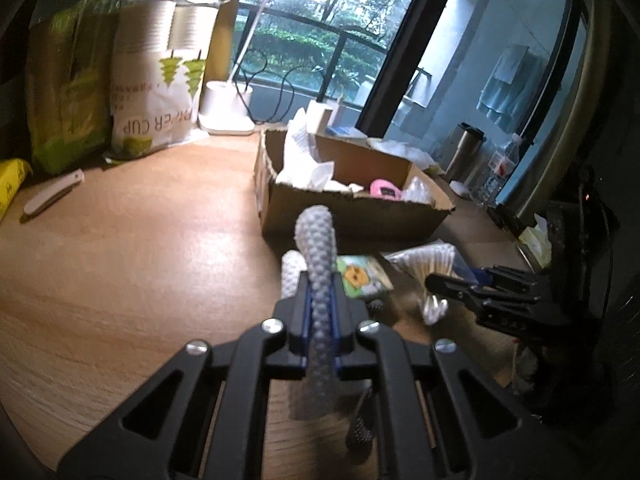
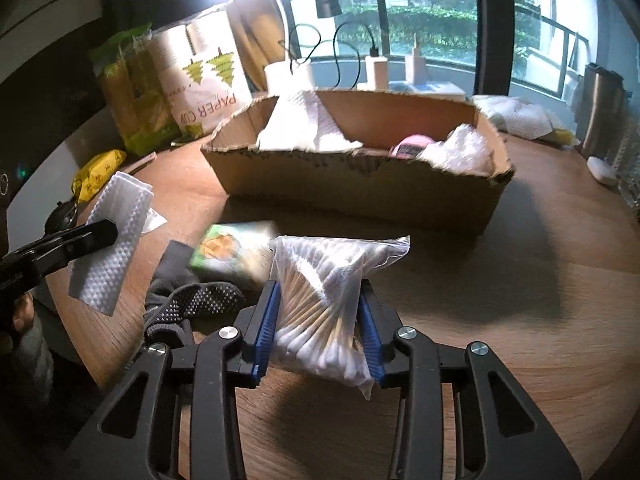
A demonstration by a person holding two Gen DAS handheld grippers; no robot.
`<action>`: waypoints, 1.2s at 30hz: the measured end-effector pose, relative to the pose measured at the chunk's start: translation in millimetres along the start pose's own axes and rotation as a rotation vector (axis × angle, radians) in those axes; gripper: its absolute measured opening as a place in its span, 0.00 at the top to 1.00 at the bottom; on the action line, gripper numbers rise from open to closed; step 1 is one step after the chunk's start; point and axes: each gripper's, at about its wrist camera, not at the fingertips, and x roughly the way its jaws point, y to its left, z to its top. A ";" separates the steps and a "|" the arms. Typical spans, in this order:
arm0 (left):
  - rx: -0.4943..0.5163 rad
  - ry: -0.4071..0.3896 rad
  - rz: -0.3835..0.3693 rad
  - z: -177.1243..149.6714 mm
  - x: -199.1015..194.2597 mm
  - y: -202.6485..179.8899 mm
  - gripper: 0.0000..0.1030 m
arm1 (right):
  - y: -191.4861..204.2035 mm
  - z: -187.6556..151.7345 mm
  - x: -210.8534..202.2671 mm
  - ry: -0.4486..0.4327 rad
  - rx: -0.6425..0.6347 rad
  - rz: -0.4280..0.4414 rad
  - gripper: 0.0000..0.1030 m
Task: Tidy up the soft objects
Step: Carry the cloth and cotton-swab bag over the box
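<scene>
Before the cardboard box (image 2: 360,192), left fingers (image 1: 320,300) pinch a dimpled sheet (image 1: 316,248), right fingers (image 2: 320,320) clamp a cotton-swab bag (image 2: 324,288).

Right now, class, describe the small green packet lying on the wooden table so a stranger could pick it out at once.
Find the torn brown cardboard box on the round wooden table. On the tabletop just in front of it, left of the clear bag of cotton swabs, lies the small green packet. It alone is bright green with an orange picture; the dark dotted sock beside it is grey.

The green packet (image 2: 234,254) beside the cardboard box (image 2: 360,196) is blurred, its print unreadable. Part of the cotton-swab bag (image 2: 324,300) is hidden between the claw pads. The box's contents are half hidden behind its front wall.
</scene>
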 end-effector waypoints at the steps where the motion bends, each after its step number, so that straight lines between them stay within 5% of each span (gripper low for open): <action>1: 0.005 -0.004 0.002 2.5 -0.6 -1.9 0.93 | -1.1 1.6 -3.9 -0.009 -0.002 -0.002 0.61; 18: 0.067 -0.079 0.049 49.9 -1.3 -25.5 0.93 | -37.9 33.8 -39.2 -0.128 0.020 -0.016 0.61; 36: 0.131 -0.128 0.086 100.9 30.4 -33.3 0.93 | -77.6 70.8 -31.9 -0.175 0.033 -0.047 0.61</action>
